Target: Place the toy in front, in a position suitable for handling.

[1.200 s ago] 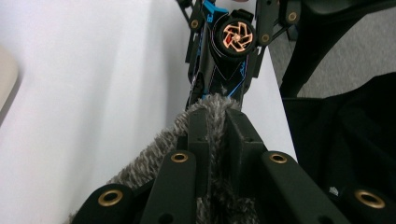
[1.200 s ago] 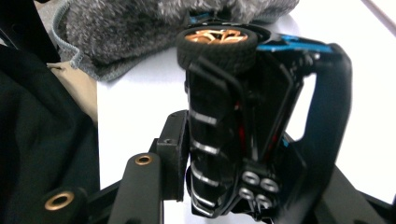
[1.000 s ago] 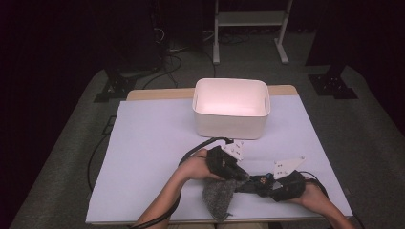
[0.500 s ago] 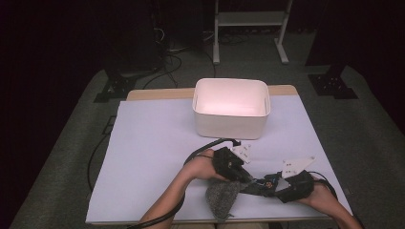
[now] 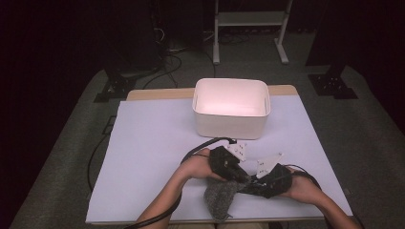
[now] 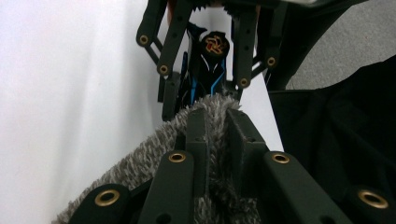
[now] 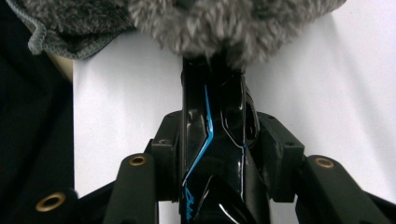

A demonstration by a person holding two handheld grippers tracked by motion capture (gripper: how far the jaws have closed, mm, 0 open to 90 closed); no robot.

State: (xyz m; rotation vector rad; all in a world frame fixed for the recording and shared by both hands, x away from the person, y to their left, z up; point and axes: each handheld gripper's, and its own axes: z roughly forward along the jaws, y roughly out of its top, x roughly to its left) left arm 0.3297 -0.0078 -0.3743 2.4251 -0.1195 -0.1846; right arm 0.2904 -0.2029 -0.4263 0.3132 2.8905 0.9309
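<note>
My left gripper (image 6: 215, 122) pinches the soft, floppy grey cloth (image 5: 220, 196) by its edge, while my right gripper (image 7: 212, 135) clamps a slick, rigid black tool (image 7: 212, 154) midway.

Dark lab — paper-covered table (image 5: 143, 157), floor cables (image 5: 167, 62), metal stand (image 5: 248, 19)

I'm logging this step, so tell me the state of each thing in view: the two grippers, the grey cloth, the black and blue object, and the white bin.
left gripper: shut on the grey cloth
right gripper: shut on the black object
grey cloth: fluffy, bunched, draped over the black object's far end
black object: glossy with blue lines, tip under the cloth
white bin: upright, open, nothing seen inside
</note>
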